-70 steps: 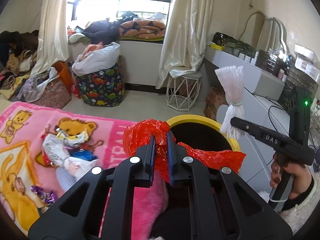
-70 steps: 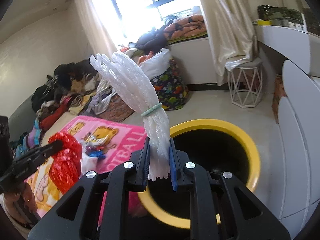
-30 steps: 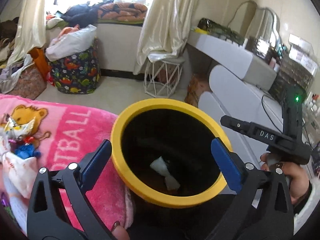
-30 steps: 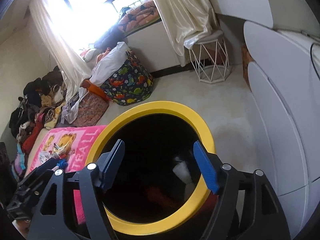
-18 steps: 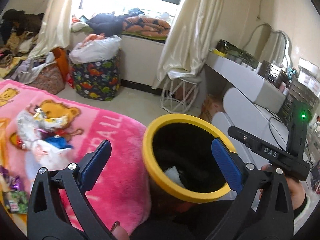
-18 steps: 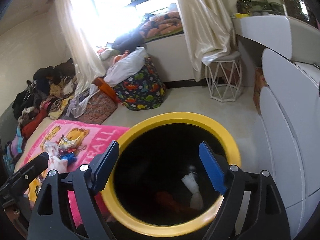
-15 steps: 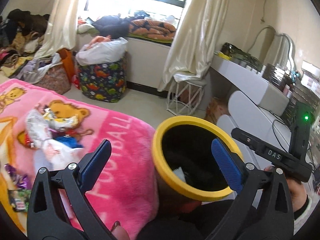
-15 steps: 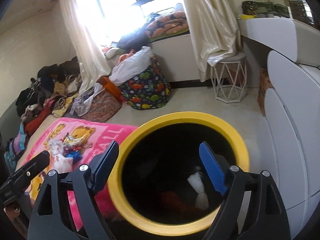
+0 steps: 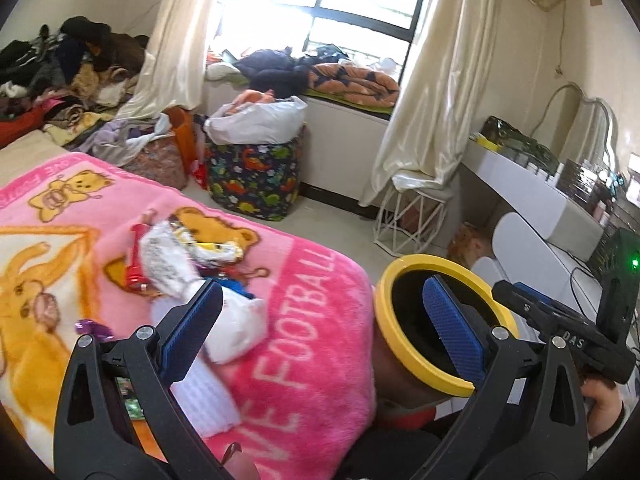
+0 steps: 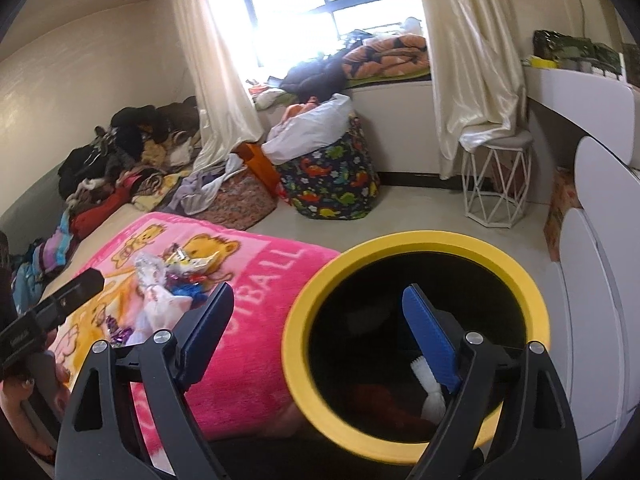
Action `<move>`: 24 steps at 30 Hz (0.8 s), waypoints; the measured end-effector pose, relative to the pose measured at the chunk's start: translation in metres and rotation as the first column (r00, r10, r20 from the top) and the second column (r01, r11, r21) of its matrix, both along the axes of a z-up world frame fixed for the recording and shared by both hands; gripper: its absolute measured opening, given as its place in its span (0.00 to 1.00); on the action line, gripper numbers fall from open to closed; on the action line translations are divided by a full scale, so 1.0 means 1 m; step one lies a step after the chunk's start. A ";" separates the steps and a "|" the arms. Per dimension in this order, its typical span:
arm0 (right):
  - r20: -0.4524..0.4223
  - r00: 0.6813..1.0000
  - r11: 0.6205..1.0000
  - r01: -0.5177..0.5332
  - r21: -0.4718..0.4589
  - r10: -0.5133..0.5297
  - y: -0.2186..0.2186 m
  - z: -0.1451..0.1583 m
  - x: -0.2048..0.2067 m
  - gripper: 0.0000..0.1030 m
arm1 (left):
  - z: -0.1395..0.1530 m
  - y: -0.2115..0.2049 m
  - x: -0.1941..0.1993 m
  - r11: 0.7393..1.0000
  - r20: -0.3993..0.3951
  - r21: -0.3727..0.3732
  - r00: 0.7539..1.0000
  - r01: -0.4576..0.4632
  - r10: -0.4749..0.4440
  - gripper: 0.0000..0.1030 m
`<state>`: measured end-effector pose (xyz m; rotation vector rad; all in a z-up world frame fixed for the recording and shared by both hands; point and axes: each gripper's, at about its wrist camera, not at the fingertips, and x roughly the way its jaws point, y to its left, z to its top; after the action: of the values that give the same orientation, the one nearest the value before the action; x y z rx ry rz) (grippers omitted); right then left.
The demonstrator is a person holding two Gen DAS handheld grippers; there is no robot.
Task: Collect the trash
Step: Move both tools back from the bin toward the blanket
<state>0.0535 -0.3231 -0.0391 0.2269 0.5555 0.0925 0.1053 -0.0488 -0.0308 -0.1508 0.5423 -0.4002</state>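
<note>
On the bed, your pink blanket (image 9: 304,320) carries the trash pile (image 9: 180,256), beside the yellow-rimmed bin (image 10: 416,320) holding a white bundle (image 10: 430,392), with left claw (image 9: 320,328) and right claw (image 10: 316,332) both spread wide, empty.

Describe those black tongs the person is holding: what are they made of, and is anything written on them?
Each tool is a black plastic frame with triangular cut-outs and silver screws. The left tongs and right tongs end in flat blue ribbed pads. Seen from the left camera, the right tool has white lettering "DAS" and a green light on its box. A pale cuff shows at the wrist.
</note>
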 end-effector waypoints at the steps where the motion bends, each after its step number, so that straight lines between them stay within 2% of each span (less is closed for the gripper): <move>1: 0.002 1.000 1.000 -0.011 -0.005 0.011 0.004 0.001 0.000 0.81 | 0.000 0.003 -0.001 1.000 0.001 0.001 1.000 -0.007 0.007 0.89; 12: 0.008 0.993 0.992 -0.121 -0.027 0.121 0.053 0.009 0.003 0.81 | 0.003 0.048 -0.009 0.995 0.007 -0.014 0.995 -0.102 0.102 0.89; 19: -0.005 0.983 0.983 -0.182 -0.014 0.181 0.080 0.018 0.023 0.82 | -0.003 0.086 -0.008 0.986 -0.019 -0.028 0.986 -0.163 0.163 0.89; 24: 0.001 0.976 0.976 -0.218 -0.008 0.218 0.094 0.026 0.036 0.82 | -0.009 0.112 -0.013 0.979 -0.033 -0.012 0.979 -0.202 0.202 0.89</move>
<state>0.0899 -0.2291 -0.0129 0.1572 0.5777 0.3039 0.0927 0.0632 -0.0397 -0.2254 0.5497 -0.2039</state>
